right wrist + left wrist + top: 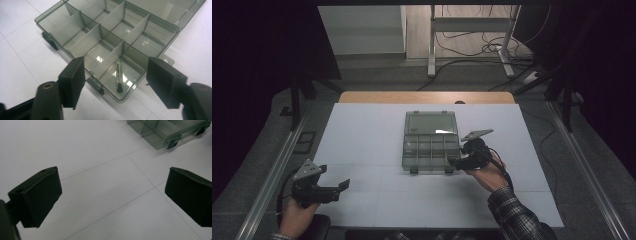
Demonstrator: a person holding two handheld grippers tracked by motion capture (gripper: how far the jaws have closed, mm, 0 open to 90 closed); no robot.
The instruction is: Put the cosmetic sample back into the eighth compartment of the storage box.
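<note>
Hovering right claw (115, 82), jaws apart over organizer box (75, 27) near corner holding small vial (119, 75), left claw (112, 200) apart above bare table (87, 150), well clear.

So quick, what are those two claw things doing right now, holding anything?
Left gripper: open, holding nothing, above the bare white table.
Right gripper: open, holding nothing, over the compartment box where a small tube lies.

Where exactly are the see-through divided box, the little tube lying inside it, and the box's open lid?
divided box (75, 37), right gripper view, on an inner divider wall.
little tube (118, 72), right gripper view, on its clear middle.
open lid (431, 122), high view, on the lid's flat panel.
</note>
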